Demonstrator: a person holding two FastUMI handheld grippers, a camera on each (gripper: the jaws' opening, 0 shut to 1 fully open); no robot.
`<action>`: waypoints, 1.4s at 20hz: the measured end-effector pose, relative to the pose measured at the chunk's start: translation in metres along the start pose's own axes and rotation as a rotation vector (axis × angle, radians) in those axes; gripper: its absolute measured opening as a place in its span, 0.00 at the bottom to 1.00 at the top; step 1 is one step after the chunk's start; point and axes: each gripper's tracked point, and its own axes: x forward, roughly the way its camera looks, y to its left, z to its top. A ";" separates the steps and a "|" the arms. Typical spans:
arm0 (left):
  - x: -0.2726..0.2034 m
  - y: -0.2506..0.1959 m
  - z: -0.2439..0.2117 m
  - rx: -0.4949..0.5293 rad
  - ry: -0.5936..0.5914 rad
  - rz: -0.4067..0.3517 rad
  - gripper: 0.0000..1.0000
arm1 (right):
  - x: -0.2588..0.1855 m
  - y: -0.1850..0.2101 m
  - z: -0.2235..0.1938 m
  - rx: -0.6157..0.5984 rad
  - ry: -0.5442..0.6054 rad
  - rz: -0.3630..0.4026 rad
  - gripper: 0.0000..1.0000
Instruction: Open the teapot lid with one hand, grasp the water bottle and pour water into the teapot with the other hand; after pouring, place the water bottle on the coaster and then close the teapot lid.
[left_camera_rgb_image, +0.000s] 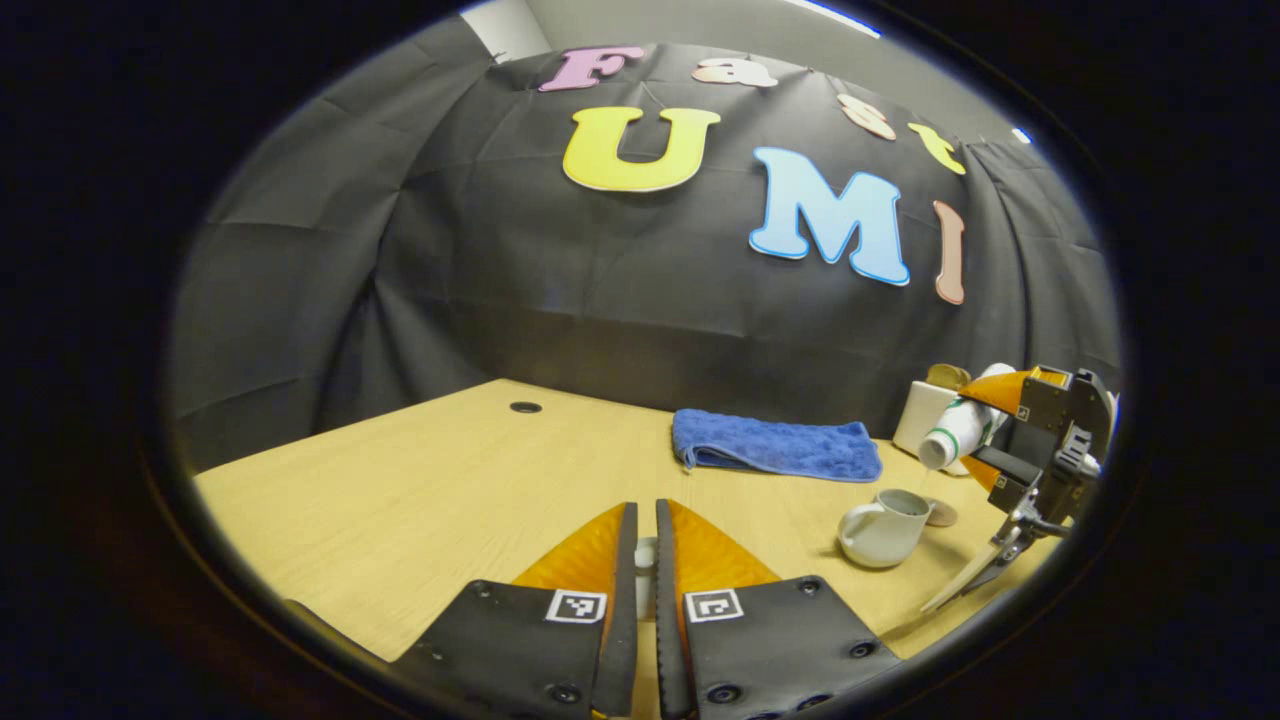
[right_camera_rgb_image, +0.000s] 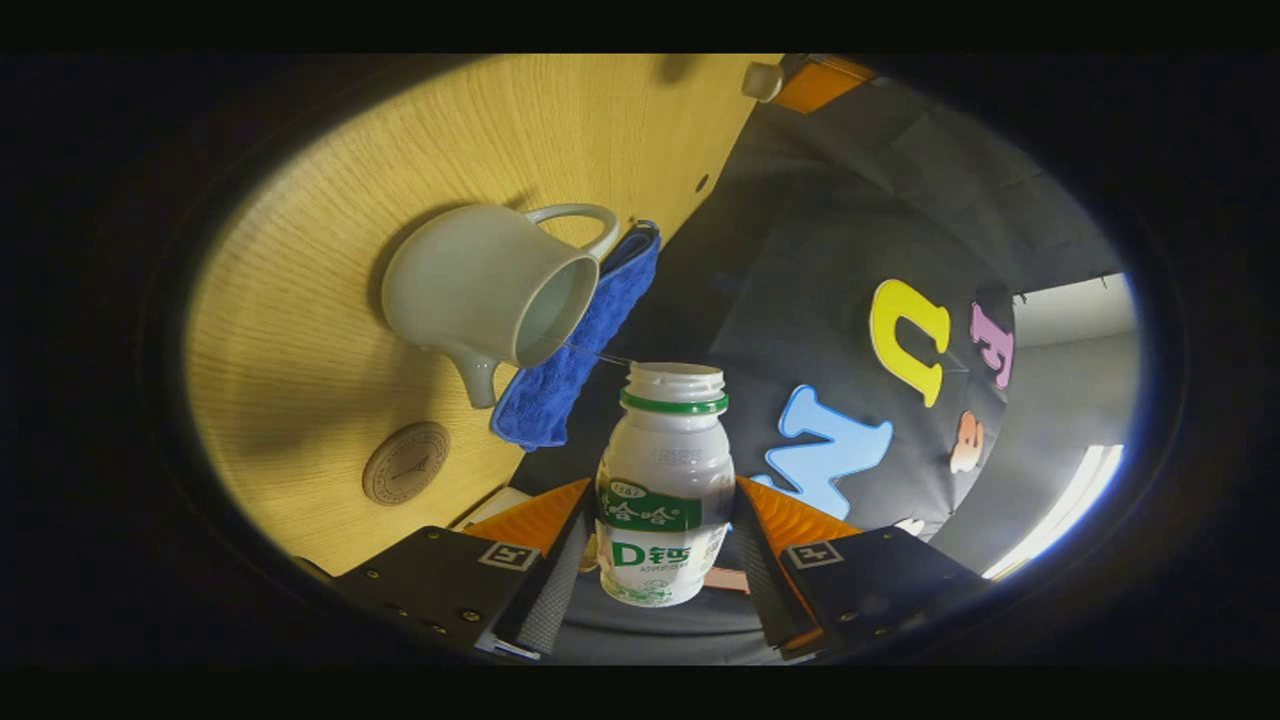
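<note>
The pale ceramic teapot (left_camera_rgb_image: 885, 530) stands open on the wooden table (left_camera_rgb_image: 420, 490). My right gripper (left_camera_rgb_image: 988, 428) holds the white water bottle (left_camera_rgb_image: 950, 437) tilted mouth-down just above it, and a thin stream of water runs into the pot. In the right gripper view the bottle (right_camera_rgb_image: 665, 440) sits capless between my right gripper (right_camera_rgb_image: 663, 487), mouth toward the teapot (right_camera_rgb_image: 480, 290). My left gripper (left_camera_rgb_image: 645, 507) hovers to the left over the table, shut on the small white teapot lid (left_camera_rgb_image: 645, 572). The round brown coaster (left_camera_rgb_image: 941, 514) lies just behind the pot.
A folded blue towel (left_camera_rgb_image: 775, 446) lies behind the teapot near the back wall. A white box (left_camera_rgb_image: 922, 410) stands at the far right behind the bottle. A cable hole (left_camera_rgb_image: 525, 407) sits in the tabletop at the back left.
</note>
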 end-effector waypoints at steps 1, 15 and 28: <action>-0.001 0.000 0.000 0.000 0.000 0.000 0.19 | 0.000 0.000 0.000 0.001 0.000 0.000 0.74; -0.001 0.002 0.001 0.000 -0.002 0.009 0.19 | -0.012 0.038 0.004 0.385 0.059 0.097 0.75; -0.009 -0.012 -0.002 0.025 0.041 0.017 0.19 | -0.028 0.045 -0.004 1.051 0.173 0.108 0.75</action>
